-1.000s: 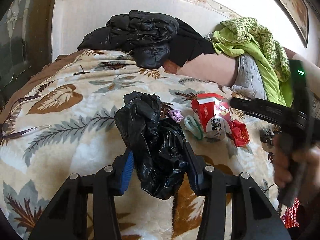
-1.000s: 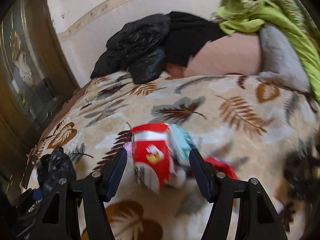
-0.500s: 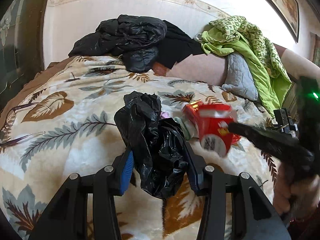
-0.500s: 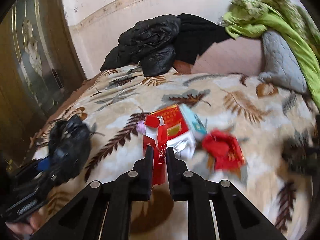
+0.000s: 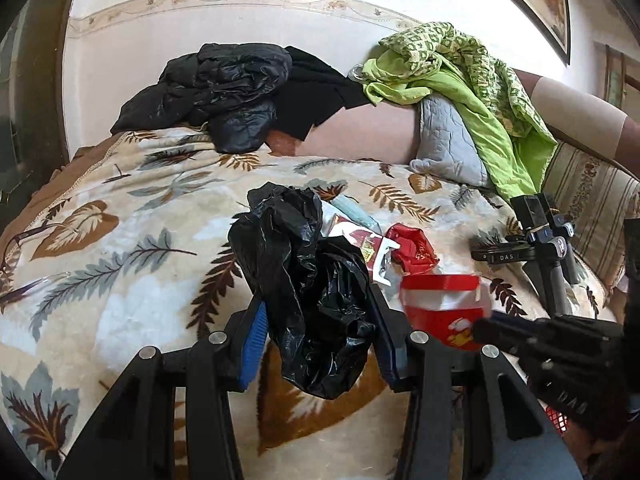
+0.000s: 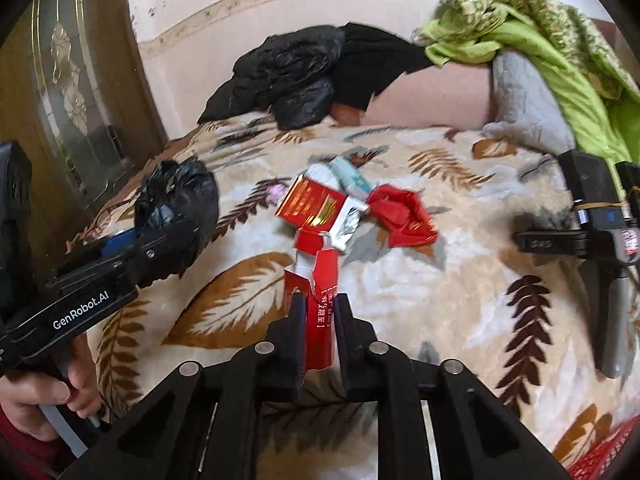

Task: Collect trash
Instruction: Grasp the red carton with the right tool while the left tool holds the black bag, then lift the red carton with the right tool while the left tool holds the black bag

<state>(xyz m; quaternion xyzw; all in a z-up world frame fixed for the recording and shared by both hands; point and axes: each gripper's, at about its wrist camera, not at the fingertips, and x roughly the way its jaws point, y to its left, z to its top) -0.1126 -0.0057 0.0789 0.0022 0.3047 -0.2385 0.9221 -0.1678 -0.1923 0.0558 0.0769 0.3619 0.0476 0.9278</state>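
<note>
The left gripper [image 5: 316, 332] is clamped on a crumpled black bag [image 5: 308, 292], held up over the leaf-patterned blanket [image 5: 120, 240]. Right of the bag, more trash lies on the blanket — a flattened red carton [image 6: 310, 204], a pale blue tube [image 6: 352, 178] and a crumpled red wrapper [image 6: 404, 216]. Further right, the right gripper [image 6: 318, 312] has just closed its jaws — they pinch a red-and-white packet [image 6: 320, 304], lifted clear of the pile. At the far right lies a black tripod [image 6: 600, 232].
</note>
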